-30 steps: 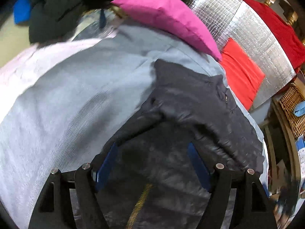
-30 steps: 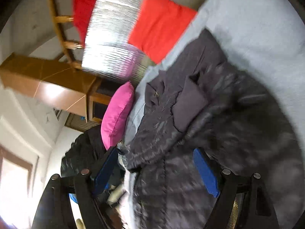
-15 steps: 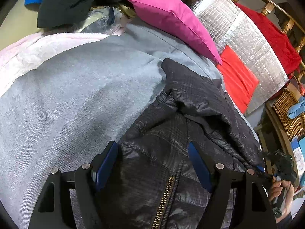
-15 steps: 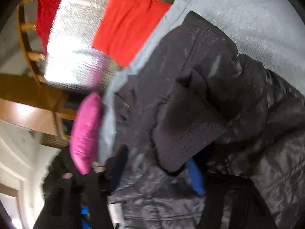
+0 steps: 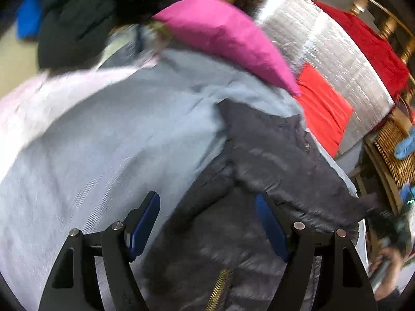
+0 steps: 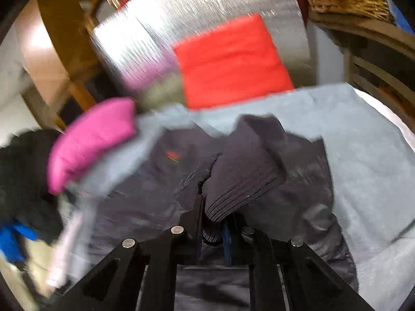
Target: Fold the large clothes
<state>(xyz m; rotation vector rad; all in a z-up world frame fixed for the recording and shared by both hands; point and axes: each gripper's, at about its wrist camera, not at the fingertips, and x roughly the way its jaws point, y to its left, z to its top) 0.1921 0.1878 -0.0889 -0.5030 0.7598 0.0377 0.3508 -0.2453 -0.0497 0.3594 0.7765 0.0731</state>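
A black quilted jacket (image 5: 272, 150) lies crumpled on a grey bed cover (image 5: 116, 142), its gold zipper (image 5: 219, 292) near the bottom edge. My left gripper (image 5: 206, 202) hovers over the jacket's left part, jaws wide open, the pads clear of the fabric. In the right wrist view the jacket (image 6: 298, 194) has a ribbed sleeve cuff (image 6: 241, 181) folded up. My right gripper (image 6: 212, 215) is closing its jaws and pinches that cuff between its pads.
A pink cushion (image 5: 225, 39) and a red cushion (image 5: 321, 106) lean on silver foil padding (image 5: 324, 51) at the head of the bed. Dark clothes (image 5: 72, 20) are piled at the far left. A wicker basket (image 5: 394, 150) stands at the right, a person's hand (image 5: 384, 259) below it.
The right gripper rolled upright, moved in and shut on the ribbed cuff. The left gripper stayed open and shifted a little over the jacket, whose upper part was pulled.
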